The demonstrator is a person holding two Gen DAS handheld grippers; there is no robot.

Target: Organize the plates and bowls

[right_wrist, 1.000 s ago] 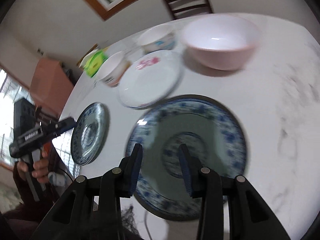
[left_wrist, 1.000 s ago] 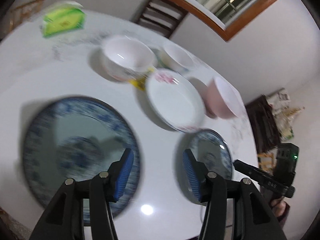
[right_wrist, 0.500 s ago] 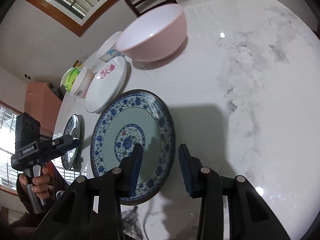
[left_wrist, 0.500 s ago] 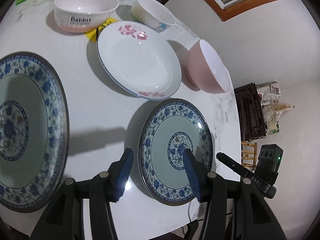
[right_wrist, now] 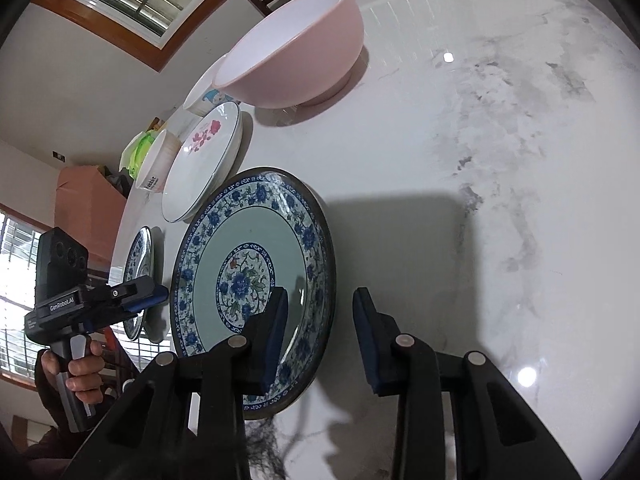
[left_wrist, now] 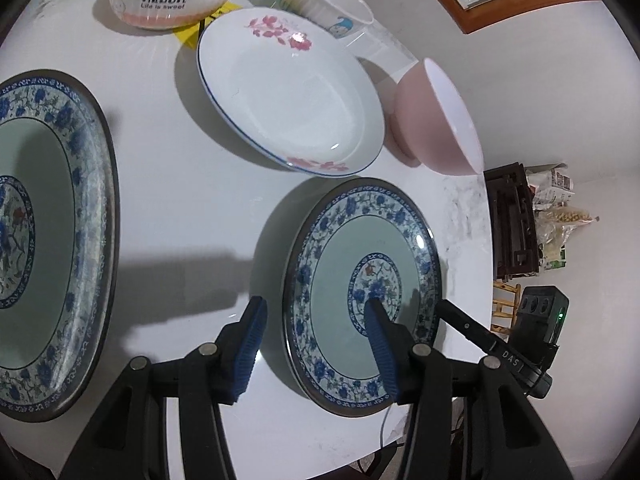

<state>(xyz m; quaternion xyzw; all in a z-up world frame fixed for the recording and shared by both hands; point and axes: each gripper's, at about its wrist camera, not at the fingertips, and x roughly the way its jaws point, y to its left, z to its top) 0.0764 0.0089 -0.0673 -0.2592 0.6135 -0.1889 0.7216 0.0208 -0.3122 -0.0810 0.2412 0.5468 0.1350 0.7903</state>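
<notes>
- Descent is what changed: over the last second both of your grippers dropped from above the table (left_wrist: 180, 200) onto the same smaller blue-patterned plate (left_wrist: 362, 264). The blurred sweep across the crockery has settled into a steady view.
- Your left gripper (left_wrist: 314, 312) now straddles the plate's left rim, one finger over the bare tabletop, the other over the floral centre. Its jaws stand apart at much the same gape as before, gripping nothing.
- Your right gripper (right_wrist: 320, 300) straddles the opposite rim and its jaws are closing, with the rim between them. No pad visibly presses on it yet.
- The plate lies flat near the table's front edge, just short of the flowered white plate (left_wrist: 288, 92) and the pink bowl (left_wrist: 432, 120). The larger blue plate (left_wrist: 52, 248) sits to its left.
- Judging by this, you are set for a two-handed lift, probably onto the larger plate. Nothing is stacked yet.
</notes>
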